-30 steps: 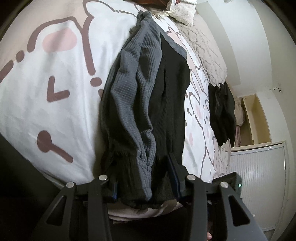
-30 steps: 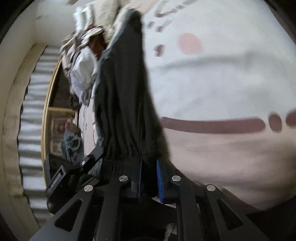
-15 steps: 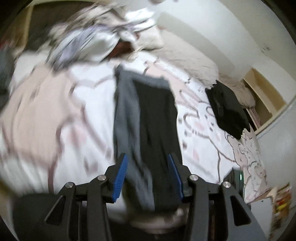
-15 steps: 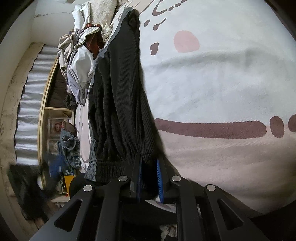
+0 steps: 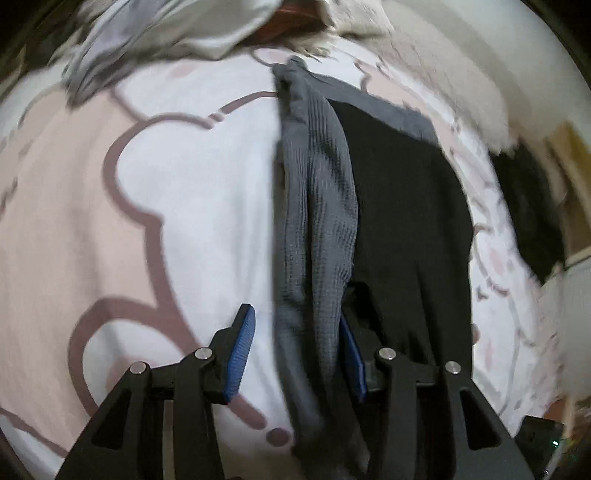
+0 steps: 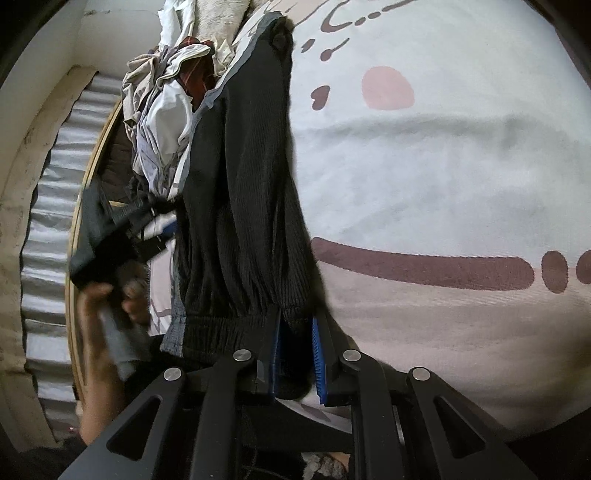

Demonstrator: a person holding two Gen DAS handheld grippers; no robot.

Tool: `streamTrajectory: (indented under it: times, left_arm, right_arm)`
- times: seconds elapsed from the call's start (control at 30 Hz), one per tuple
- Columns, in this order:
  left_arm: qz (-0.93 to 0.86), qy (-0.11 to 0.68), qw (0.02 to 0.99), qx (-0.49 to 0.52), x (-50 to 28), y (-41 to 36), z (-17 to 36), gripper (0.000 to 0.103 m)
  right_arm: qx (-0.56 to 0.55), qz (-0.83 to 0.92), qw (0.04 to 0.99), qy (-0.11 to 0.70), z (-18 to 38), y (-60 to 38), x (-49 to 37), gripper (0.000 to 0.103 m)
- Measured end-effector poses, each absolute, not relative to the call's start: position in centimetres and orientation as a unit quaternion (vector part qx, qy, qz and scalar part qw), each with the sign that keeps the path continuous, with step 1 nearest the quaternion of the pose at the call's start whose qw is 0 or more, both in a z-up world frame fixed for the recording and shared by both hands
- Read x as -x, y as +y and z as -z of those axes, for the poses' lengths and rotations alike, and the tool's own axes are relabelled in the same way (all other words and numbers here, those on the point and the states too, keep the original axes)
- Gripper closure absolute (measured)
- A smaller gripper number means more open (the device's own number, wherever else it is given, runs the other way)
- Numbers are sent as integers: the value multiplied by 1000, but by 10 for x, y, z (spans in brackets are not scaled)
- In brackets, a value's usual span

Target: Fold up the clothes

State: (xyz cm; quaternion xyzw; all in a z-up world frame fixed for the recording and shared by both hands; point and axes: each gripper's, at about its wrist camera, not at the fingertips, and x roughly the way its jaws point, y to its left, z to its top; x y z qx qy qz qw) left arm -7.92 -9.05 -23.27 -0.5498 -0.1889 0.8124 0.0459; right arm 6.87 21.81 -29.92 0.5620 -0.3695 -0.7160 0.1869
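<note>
A grey and black knit jacket (image 5: 369,206) lies folded lengthwise on the bed's white and pink cartoon cover (image 5: 155,206). In the left wrist view my left gripper (image 5: 295,354) is open, its blue pads either side of the grey sleeve (image 5: 317,206) without closing on it. In the right wrist view my right gripper (image 6: 295,354) is shut on the jacket's black ribbed hem (image 6: 236,328); the jacket (image 6: 243,192) stretches away from it. The left gripper and the hand holding it show blurred at the left of that view (image 6: 110,240).
A heap of unfolded clothes (image 5: 177,33) lies at the bed's far end; it also shows in the right wrist view (image 6: 166,107). A black garment (image 5: 528,210) lies at the bed's right edge. A ribbed white wall panel (image 6: 44,229) runs beside the bed.
My left gripper has let go of the jacket's hem, opened and moved forward along the grey sleeve. My right gripper stays shut on the hem.
</note>
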Motion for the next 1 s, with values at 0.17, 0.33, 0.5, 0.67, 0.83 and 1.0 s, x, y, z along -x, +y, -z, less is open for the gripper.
streamTrajectory:
  times: [0.17,0.33,0.5,0.67,0.83,1.0]
  left_arm:
    - [-827,-231,55,510,64,-96,208,58]
    - [-859,-185,103,465,40,-73,164,58]
    - [-847,-196,170,463,14,-47,151,58]
    - [-813,-200,192,512,0,-19,181,58]
    - [-786,-225,147,556,2,-28,223,58]
    - [-764,-286,147,559,5,-42,233,58]
  right_arm:
    - [-558,712,189,-382,299,220,-70,88]
    - [-515,699,202,-453,289,231,-77,65]
    - [-488,708,203,-468,278,240,-82,11]
    - [-506,696,213,-462,289,234,-77,16]
    - [-528,708,256,-393,287,213,-60,22]
    - [-548,716,308,-304,284,190,-47,34]
